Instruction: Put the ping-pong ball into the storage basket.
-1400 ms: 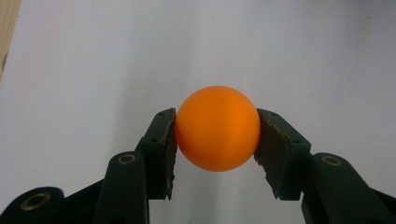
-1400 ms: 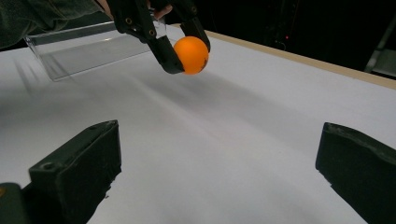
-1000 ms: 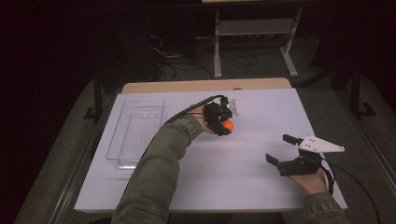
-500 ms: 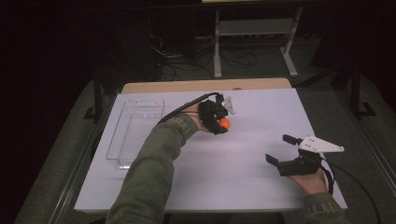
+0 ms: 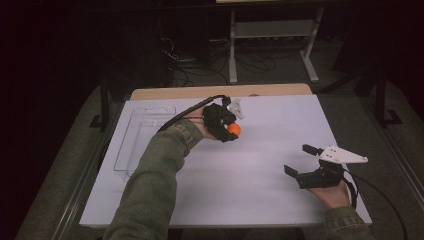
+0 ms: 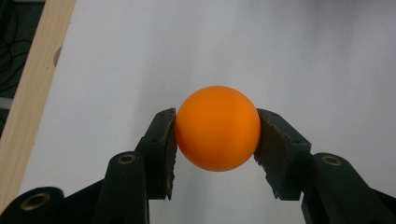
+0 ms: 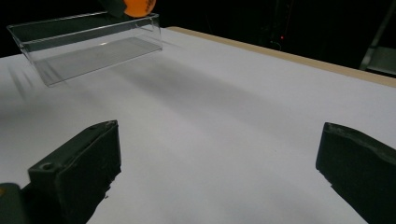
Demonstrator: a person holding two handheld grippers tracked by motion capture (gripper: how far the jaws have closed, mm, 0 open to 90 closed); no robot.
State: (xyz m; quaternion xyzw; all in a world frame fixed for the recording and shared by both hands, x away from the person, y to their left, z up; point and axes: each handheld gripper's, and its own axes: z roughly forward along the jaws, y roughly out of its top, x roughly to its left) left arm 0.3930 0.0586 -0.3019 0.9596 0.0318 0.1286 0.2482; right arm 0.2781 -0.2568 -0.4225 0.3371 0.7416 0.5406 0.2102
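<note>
One orange ball (image 6: 217, 128), centre of the left gripper view, looks light, rigid, smooth and prone to slip or roll, so it is best pinched across its widest line. The left gripper (image 5: 226, 131) clenches it exactly so, above the table (image 5: 260, 195). One clear tray (image 5: 142, 137) sits at left. The right gripper (image 5: 301, 162), lower right, stands released.

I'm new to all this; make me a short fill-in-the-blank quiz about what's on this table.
1. The left gripper is shut on an orange ____.
2. The right gripper has its jaws ____, with nothing between them.
3. The clear plastic ____ lies on the white table, left of the ball.

Missing words: ball; open; box
</note>
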